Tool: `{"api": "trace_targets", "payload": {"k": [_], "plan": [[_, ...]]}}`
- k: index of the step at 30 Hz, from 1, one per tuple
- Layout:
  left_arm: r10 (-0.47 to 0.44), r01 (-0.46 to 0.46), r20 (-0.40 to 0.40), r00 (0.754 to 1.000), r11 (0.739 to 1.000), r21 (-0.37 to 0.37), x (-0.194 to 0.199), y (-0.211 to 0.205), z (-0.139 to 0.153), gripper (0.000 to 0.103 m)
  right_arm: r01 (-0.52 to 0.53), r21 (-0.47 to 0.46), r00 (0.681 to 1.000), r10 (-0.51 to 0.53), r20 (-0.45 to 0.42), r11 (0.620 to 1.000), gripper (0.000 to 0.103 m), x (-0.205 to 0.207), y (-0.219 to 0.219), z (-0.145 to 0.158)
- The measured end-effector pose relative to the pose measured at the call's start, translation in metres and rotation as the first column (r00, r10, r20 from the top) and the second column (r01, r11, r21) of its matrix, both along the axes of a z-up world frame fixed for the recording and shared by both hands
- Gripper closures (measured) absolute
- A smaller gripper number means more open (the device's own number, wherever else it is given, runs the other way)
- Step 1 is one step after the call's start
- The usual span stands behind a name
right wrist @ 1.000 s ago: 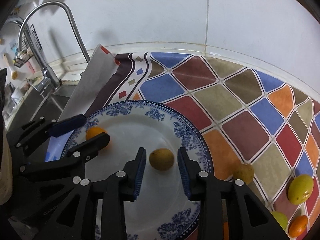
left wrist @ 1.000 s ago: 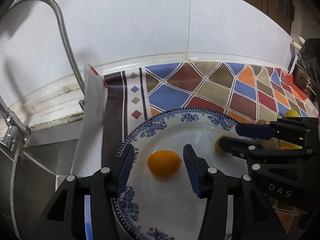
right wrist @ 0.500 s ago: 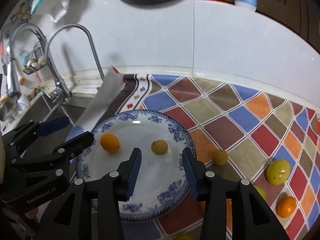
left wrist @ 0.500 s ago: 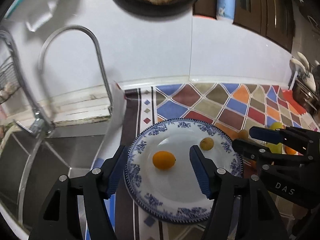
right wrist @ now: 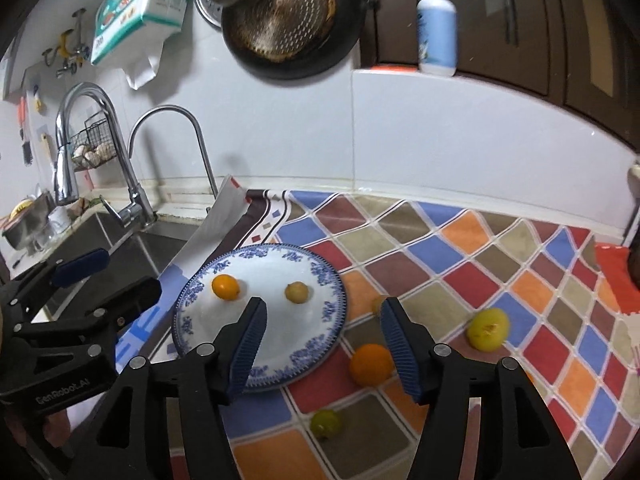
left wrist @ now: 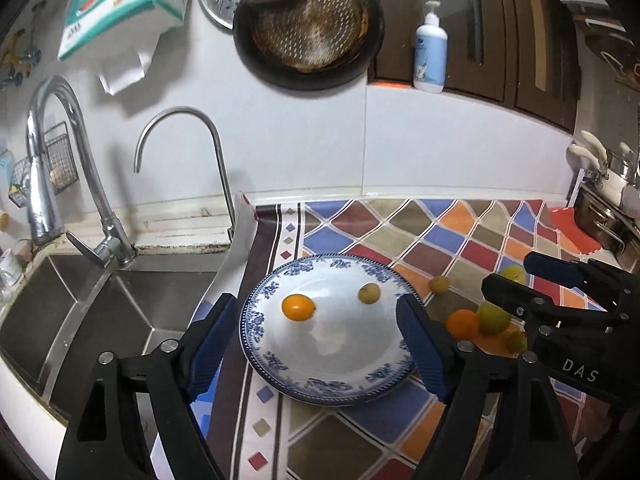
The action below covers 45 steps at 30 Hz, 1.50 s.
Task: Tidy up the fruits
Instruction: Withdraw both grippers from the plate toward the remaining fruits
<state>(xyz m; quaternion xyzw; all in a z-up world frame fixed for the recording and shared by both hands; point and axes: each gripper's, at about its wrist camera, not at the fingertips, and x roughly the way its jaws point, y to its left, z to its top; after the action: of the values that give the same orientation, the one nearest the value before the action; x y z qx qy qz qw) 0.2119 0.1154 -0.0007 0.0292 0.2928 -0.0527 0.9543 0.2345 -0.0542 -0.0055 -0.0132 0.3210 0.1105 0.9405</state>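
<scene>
A blue-and-white plate [left wrist: 332,380] [right wrist: 200,292] lies on the chequered mat and holds an orange fruit [left wrist: 298,307] [right wrist: 225,287] and a small yellow-brown fruit [left wrist: 369,293] [right wrist: 296,292]. On the mat right of the plate lie an orange [right wrist: 371,364], a yellow-green fruit [right wrist: 489,328], a small green fruit [right wrist: 326,423] and a small brownish fruit [left wrist: 439,284]. My left gripper [left wrist: 320,348] is open and empty, above the plate. My right gripper [right wrist: 322,344] is open and empty, above the plate's right rim.
A steel sink [left wrist: 100,320] with two taps [left wrist: 180,120] lies left of the mat. A pan [left wrist: 308,28] hangs on the white tiled wall. A soap bottle [left wrist: 430,52] stands on a ledge. Pots [left wrist: 608,216] stand at far right.
Both grippers have pulled up and back from the plate, leaving one fruit each on it, and their jaws have opened wider. Much more of the kitchen shows now.
</scene>
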Motion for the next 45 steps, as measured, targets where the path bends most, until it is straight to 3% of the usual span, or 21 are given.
{"api": "trace_targets", "payload": {"k": [9,20,27,45], "plan": [[-0.018,0.018,0.057,0.998,1.0,-0.009,-0.035,-0.033,0.013,0.014,0.036,-0.013,0.998,-0.036,0.057,0.999,0.032,-0.038,-0.037,0.015],[-0.051,0.05,0.113,0.992,0.999,0.011,-0.065,-0.071,0.013,0.011,0.087,-0.038,0.991,-0.082,0.107,0.995,0.032,-0.07,-0.079,0.023],[-0.063,0.054,0.141,0.988,0.997,0.063,-0.077,-0.095,0.0,0.01,0.13,-0.051,0.989,-0.126,0.083,0.99,0.032,-0.084,-0.108,0.011],[-0.084,0.089,-0.047,0.995,0.987,0.134,-0.062,-0.122,-0.063,0.011,0.208,-0.078,0.974,-0.214,-0.078,0.975,0.032,-0.08,-0.143,-0.05]]}}
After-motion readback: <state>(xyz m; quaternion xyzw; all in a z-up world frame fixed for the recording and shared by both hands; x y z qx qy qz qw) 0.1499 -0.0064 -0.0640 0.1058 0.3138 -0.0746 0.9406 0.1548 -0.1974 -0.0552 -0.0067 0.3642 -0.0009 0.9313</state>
